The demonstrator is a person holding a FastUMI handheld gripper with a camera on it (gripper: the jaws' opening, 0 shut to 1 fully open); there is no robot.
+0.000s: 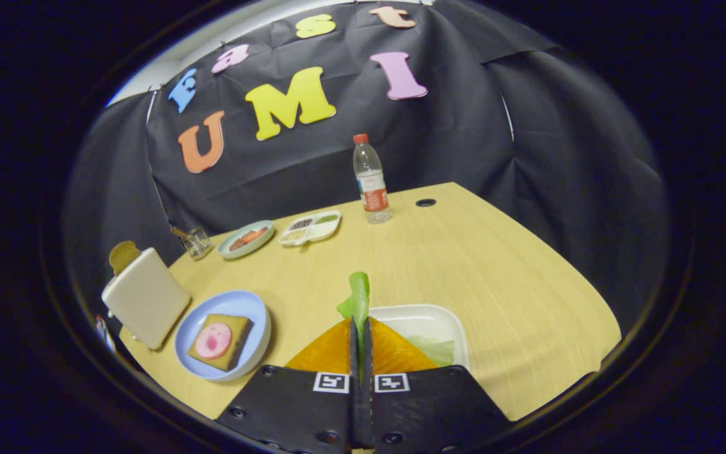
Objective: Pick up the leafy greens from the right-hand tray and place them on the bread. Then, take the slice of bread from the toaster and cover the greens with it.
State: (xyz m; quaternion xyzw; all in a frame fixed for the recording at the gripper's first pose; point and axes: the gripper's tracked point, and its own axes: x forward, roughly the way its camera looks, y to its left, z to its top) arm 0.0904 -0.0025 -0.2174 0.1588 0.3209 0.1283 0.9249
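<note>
— Green is what catches the eye first: a leaf of the leafy greens [358,296] stands up from between the fingertips of the gripper [359,328], rising just ahead of them.

— Is it actually held?

— Yes. Both orange fingers [325,353] are pressed together with only a thin dark seam between them, and the leaf's lower end disappears into that seam. The fingers have closed right down on it.

— Where is it relative to its tray?

— The white tray [426,312] lies on the wooden table [495,271] just beyond and to the right of the fingers. More pale green leaf [435,350] rests in the tray, partly hidden behind the right finger. Whether the pinched leaf has come clear of the tray, I cannot tell.

— And the bread it belongs on?

— Left of the fingers, a light blue plate [256,312] carries a brown slice of bread [227,343] with a round pink slice [213,340] on top. It sits well apart from the leaf.

— The toaster?

— A cream toaster [145,302] stands just beside the plate, further left, with a browned slice [123,253] poking out of its top.

— Anything further back?

— A small glass [198,241], a green plate [246,239] with reddish food, a divided white dish [311,227], and a water bottle [370,180] with a red cap, all near the table's far edge.
</note>
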